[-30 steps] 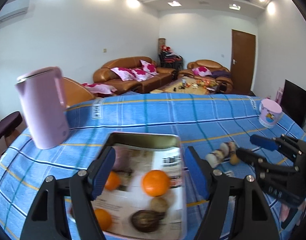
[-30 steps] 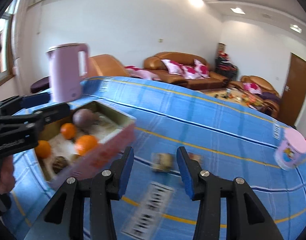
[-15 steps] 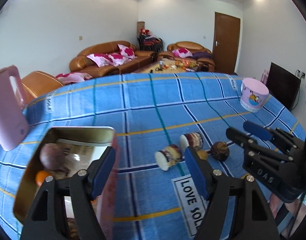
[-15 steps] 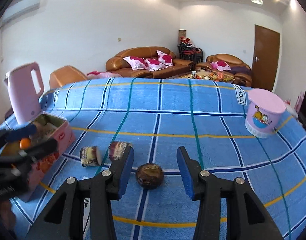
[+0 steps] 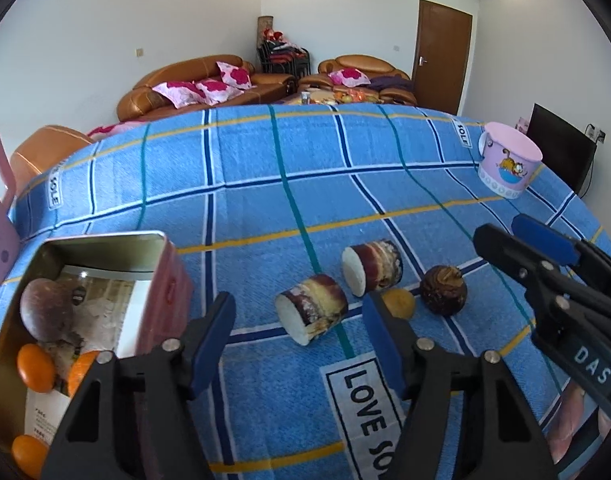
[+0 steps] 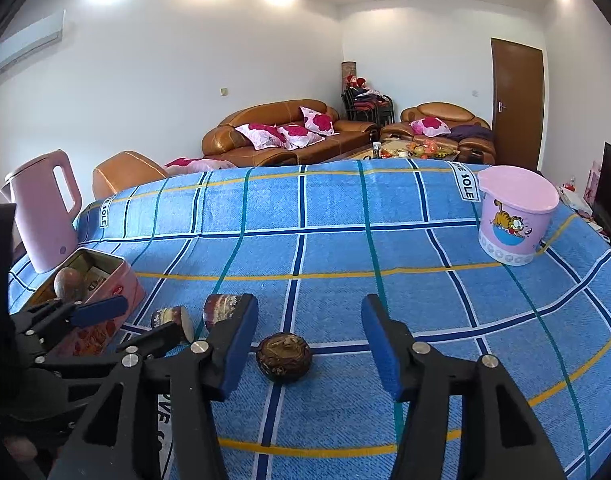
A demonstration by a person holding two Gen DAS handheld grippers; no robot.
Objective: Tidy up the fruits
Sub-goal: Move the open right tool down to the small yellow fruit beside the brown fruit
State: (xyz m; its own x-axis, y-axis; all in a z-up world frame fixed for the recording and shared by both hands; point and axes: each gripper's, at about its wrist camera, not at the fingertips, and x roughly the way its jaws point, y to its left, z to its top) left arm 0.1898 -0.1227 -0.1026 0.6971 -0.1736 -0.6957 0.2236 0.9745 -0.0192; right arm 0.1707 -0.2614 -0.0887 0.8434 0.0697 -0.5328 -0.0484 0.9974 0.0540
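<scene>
A pink tin box [image 5: 167, 276] at the left holds several oranges [image 5: 35, 366] and a brown round fruit [image 5: 45, 308]. Two patterned cylinders [image 5: 311, 314] [image 5: 373, 272] lie on their sides on the blue checked cloth, with a small orange fruit [image 5: 399, 302] and a dark brown round fruit [image 5: 443, 290] beside them. My left gripper [image 5: 297, 320] hangs before the nearer cylinder, its jaws closing and touching nothing. My right gripper [image 6: 307, 320] straddles the dark brown fruit [image 6: 283, 356]; its jaws are opening and the pads stand clear of it.
A pink kettle [image 6: 45, 212] stands behind the tin box [image 6: 117, 276] at the table's left edge. A pink cartoon bucket [image 6: 513, 220] stands at the far right. The cloth beyond the fruits is bare. Sofas and a door lie past the table.
The left view swung from above the tin box to the cylinders on its right, and its jaws narrowed. The right view swung right onto the dark brown fruit, and its jaws widened.
</scene>
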